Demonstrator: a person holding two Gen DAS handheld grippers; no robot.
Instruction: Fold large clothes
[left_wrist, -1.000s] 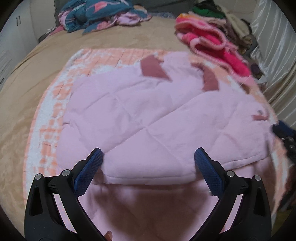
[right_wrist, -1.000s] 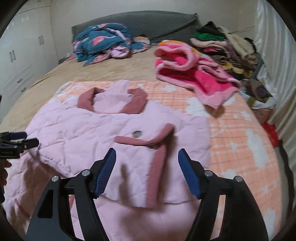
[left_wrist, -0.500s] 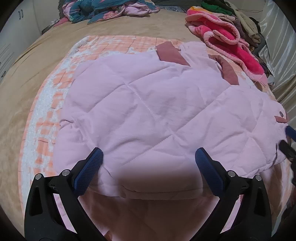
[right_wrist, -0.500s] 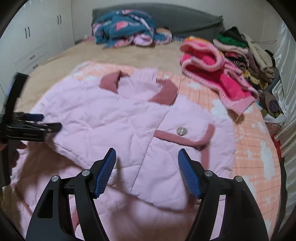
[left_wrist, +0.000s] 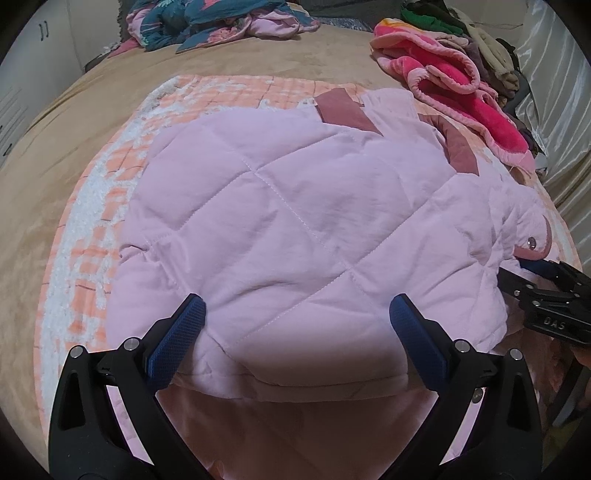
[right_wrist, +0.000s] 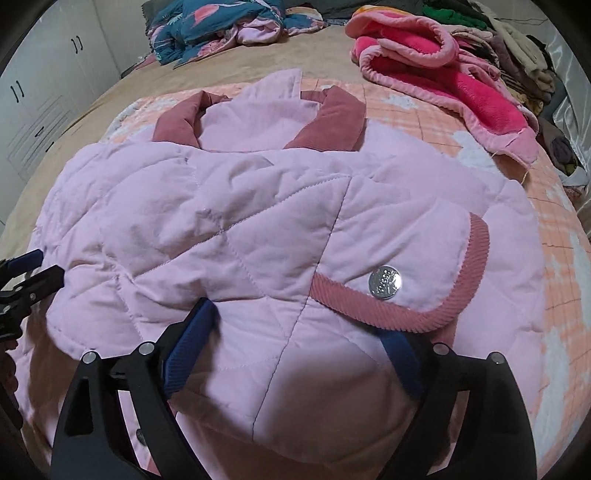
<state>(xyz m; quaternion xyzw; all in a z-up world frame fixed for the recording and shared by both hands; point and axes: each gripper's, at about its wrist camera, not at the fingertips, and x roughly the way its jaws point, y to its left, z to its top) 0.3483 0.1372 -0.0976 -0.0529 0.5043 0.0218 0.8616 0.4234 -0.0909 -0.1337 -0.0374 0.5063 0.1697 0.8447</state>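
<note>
A pale pink quilted jacket (left_wrist: 295, 206) with a dusty-rose collar (right_wrist: 332, 122) lies folded on an orange-and-white checked blanket (left_wrist: 92, 229). A sleeve cuff with a silver snap (right_wrist: 384, 282) rests on top at the right. My left gripper (left_wrist: 297, 310) hovers open over the near folded edge, its pads clear of the cloth. My right gripper (right_wrist: 295, 328) stands low over the jacket just below the cuff. Its jaws are opening, with quilted fabric under them and nothing pinched. Each gripper shows at the edge of the other's view: the right gripper (left_wrist: 546, 284), the left gripper (right_wrist: 29, 280).
A bright pink fleece garment (right_wrist: 443, 74) lies at the back right beside a stack of folded clothes (right_wrist: 517, 48). A blue patterned heap (left_wrist: 207, 22) sits at the head of the tan bed. White wardrobe doors (right_wrist: 44, 96) stand at the left.
The right gripper came down and closer to the jacket and its jaws widened. The folded upper layer now lies flatter. The left gripper has stayed almost in place.
</note>
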